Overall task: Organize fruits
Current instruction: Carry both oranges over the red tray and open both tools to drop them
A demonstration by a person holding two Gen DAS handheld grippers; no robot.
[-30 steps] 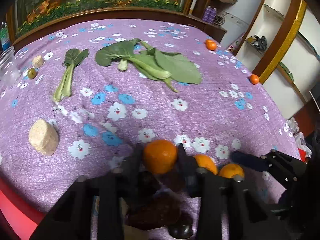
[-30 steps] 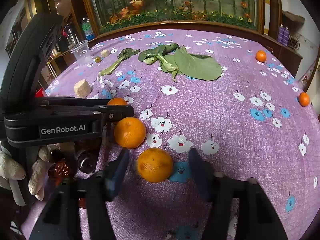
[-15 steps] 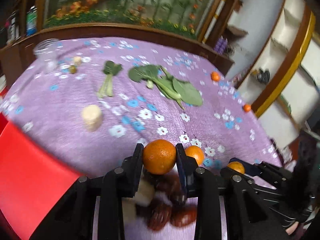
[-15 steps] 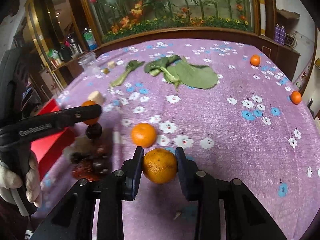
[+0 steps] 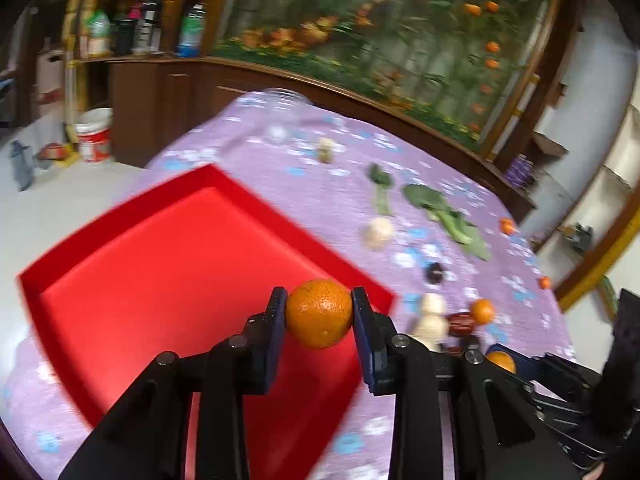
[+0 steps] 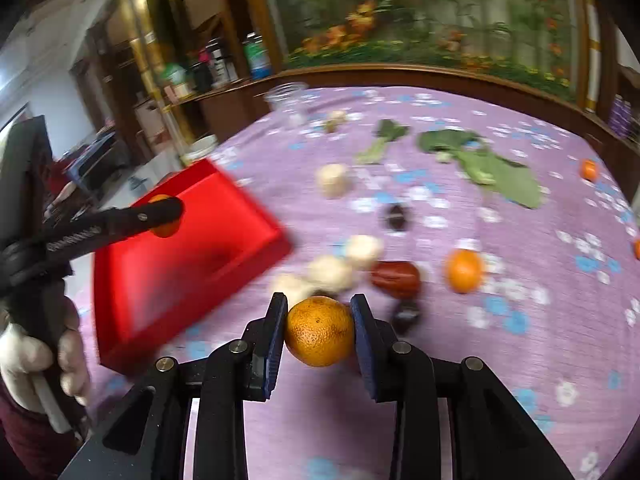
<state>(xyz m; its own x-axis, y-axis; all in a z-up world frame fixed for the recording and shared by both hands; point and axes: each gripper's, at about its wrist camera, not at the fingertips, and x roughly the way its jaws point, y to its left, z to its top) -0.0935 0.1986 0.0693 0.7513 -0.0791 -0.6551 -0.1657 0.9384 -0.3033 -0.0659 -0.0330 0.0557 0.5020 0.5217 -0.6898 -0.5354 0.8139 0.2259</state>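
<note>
The left gripper (image 5: 319,312) clamps 1 mandarin (image 5: 319,313) above the red tray (image 5: 160,264); the right gripper (image 6: 319,330) pinches another mandarin (image 6: 319,331) just beside that tray, over the purple cloth (image 6: 460,208)

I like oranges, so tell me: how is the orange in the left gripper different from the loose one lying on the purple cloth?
The orange in the left gripper is pinched between two pads, off the table; the loose orange lies free on the purple cloth. The held one hangs over the red tray; the loose one sits beside a dark red fruit. Both are round and orange.
</note>
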